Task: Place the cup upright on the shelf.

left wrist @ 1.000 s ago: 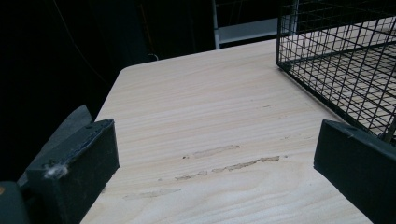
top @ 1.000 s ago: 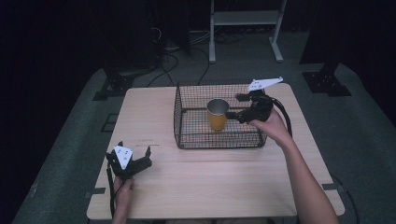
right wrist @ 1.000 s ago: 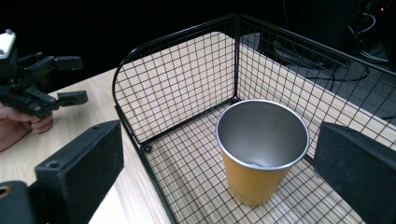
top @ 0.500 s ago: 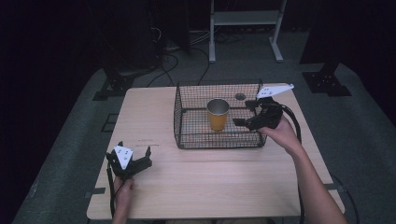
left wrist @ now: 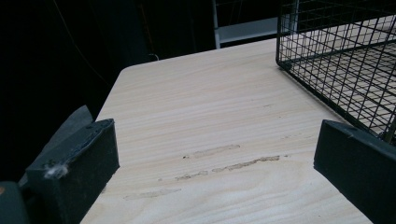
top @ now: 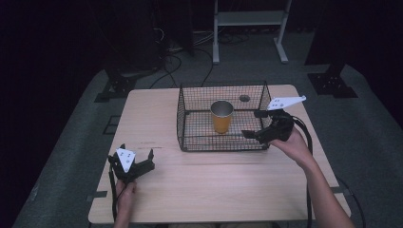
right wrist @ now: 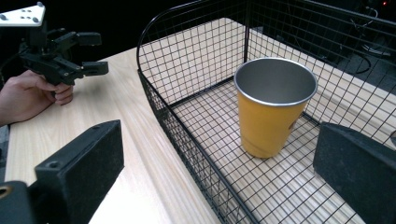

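Observation:
An orange cup (top: pixel 222 115) with a metal inside stands upright in the black wire basket (top: pixel 186 127) at the table's middle. My right gripper (top: pixel 253 124) hovers open at the basket's right front corner, a short way from the cup, its jaws pointing left. In the right gripper view the cup (right wrist: pixel 273 107) stands ahead between the wide jaws of the right gripper (right wrist: pixel 217 140), untouched. My left gripper (top: pixel 132 159) rests open on the table near the front left. The left gripper (left wrist: pixel 215 135) has only bare wood between its jaws, and the basket's corner (left wrist: pixel 336 70) lies to its right.
The wooden table (top: pixel 199 190) has free room in front of and left of the basket. A small round hole (top: pixel 244 98) lies behind the basket. A white frame (top: pixel 249 19), cables and black stand bases (top: pixel 332 83) sit on the floor beyond the table.
My right gripper has drawn back from the cup toward the right and front of the basket. The cup stays upright in place. The left gripper has not moved.

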Available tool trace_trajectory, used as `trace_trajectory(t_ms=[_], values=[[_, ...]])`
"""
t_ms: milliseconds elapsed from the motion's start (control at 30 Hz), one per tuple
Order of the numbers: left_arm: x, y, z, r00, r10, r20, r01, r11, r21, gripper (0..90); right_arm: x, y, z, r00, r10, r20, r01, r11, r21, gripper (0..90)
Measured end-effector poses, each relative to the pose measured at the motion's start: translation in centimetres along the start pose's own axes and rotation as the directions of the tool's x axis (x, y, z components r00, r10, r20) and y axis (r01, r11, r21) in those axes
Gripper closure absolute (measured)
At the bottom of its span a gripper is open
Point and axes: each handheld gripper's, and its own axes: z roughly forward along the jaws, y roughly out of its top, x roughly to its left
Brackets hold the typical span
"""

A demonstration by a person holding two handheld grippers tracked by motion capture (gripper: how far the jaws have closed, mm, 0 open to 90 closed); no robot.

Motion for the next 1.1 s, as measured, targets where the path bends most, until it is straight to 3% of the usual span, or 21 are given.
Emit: trace_trajectory(t_ms=[267, 1100], values=[[0.0, 0.0, 0.0, 1.0000, 0.001, 0.000, -0.001, 1.0000, 0.001, 0.0, 0.1, -1.2, -1.1, 0.9999, 0.012, 0.003, -0.012, 0.9998, -0.016, 1.2], [-0.1, 0.0, 0.0, 1.0000, 0.007, 0.000, -0.007, 1.0000, 0.001, 0.0, 0.2, -5.0, -3.3, 0.9985, 0.051, 0.020, -0.051, 0.9987, 0.002, 1.3]])
